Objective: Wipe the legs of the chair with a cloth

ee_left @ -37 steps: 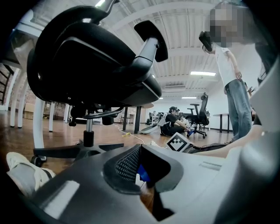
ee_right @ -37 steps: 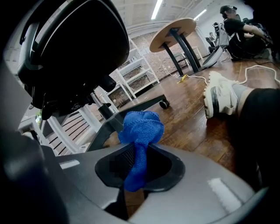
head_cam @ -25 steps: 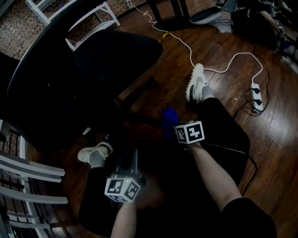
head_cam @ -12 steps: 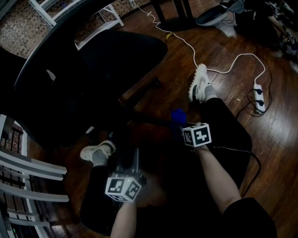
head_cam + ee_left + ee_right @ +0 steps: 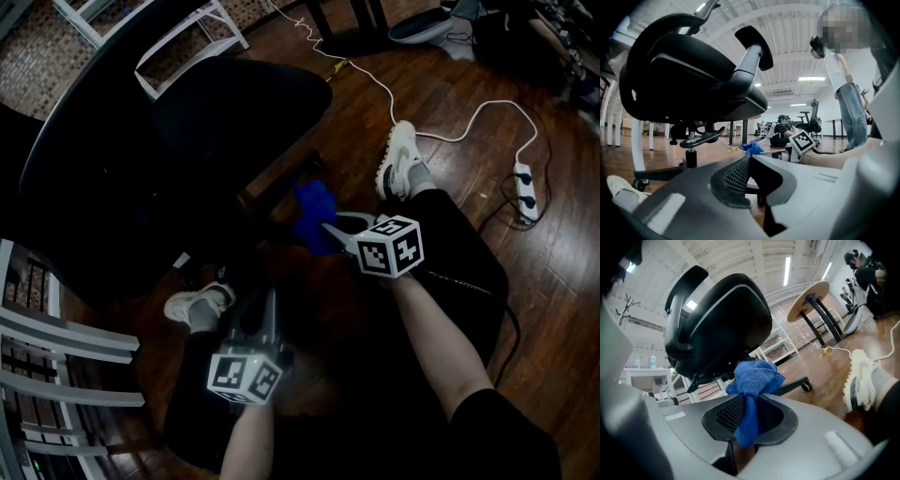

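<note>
Under the seat edge of the chair (image 5: 187, 141), next to one leg (image 5: 281, 183) of its base, is the blue cloth (image 5: 314, 214). It's bunched up and pinched in my right tongs (image 5: 330, 228). Right gripper view confirms: both jaws are pressed onto the cloth (image 5: 757, 378), w/ a wad sticking out past the tips and a tail hanging down btwn the pads. Behind the wad a chair leg runs out to a caster (image 5: 805, 386). Can't tell if the cloth is touching the leg or is just beside it.

My left tongs (image 5: 261, 305) are on my side of the chair base, low and pointed toward the chair. Left gripper view: jaws closed tip to tip, nothing btwn them. From that cam the chair (image 5: 693, 79) looms overhead, and the cloth (image 5: 752, 148) shows beyond the tips, w/ the right tongs' marker cube (image 5: 802, 141) just beside it.

Other stuff, all relative to the chair:
- One white shoe (image 5: 398, 159) sits right of the base, near the cloth.
- A second shoe (image 5: 197, 305) is by the base on the left, close to the left tongs.
- A white cable (image 5: 450, 141) crosses the wood floor (image 5: 562, 281) to a power strip (image 5: 523, 187), well right of the chair.
- A white rack (image 5: 66, 347) stands on the chair's left.
- In the left gripper view a person (image 5: 846, 103) stands right of the chair, further back.
- In the right gripper view a round worktop (image 5: 808, 298) stands right of the chair, further back.
</note>
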Available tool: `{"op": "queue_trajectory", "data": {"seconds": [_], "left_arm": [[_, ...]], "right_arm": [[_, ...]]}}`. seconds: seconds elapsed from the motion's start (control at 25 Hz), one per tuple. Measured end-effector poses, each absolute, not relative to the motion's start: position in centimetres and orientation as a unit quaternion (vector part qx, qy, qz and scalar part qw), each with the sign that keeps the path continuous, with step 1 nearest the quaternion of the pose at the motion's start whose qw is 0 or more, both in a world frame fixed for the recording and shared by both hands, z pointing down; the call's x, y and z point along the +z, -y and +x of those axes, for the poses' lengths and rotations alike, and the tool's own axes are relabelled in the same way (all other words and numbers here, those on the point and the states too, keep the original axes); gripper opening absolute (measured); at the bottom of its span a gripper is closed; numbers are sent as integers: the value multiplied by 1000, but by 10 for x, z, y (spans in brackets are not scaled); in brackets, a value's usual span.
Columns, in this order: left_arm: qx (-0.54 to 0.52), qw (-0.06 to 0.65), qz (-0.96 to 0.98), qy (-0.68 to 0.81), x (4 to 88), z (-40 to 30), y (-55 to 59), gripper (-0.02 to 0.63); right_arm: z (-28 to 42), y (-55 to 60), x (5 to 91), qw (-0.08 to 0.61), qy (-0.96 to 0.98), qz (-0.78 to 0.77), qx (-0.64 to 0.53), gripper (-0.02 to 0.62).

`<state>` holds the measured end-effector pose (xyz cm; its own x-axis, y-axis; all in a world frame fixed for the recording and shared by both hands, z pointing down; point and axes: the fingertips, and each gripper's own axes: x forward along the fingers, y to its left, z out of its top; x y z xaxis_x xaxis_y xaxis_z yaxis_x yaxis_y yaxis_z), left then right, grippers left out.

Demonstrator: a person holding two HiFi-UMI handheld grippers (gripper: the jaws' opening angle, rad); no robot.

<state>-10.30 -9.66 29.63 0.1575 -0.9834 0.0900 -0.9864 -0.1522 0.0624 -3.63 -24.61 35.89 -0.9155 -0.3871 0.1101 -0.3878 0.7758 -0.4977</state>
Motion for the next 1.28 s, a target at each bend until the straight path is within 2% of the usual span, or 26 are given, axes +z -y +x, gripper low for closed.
{"op": "queue_trajectory", "data": {"seconds": [0.4, 0.64, 1.08, 1.28], "left_arm": [[61, 26, 760, 646, 284, -78, 146, 5], [94, 29, 754, 649, 302, -72, 183, 5], [133, 26, 741, 658, 306, -77, 242, 5], [154, 38, 725, 670, 322, -91, 260, 5]], "right_arm": [[-47, 291, 343, -75, 934, 175, 303, 86], [-40, 287, 368, -49, 951, 138, 273, 86], [-73, 362, 364, -56, 950, 136, 274, 86], [-84, 377, 383, -82, 939, 118, 312, 86]]}}
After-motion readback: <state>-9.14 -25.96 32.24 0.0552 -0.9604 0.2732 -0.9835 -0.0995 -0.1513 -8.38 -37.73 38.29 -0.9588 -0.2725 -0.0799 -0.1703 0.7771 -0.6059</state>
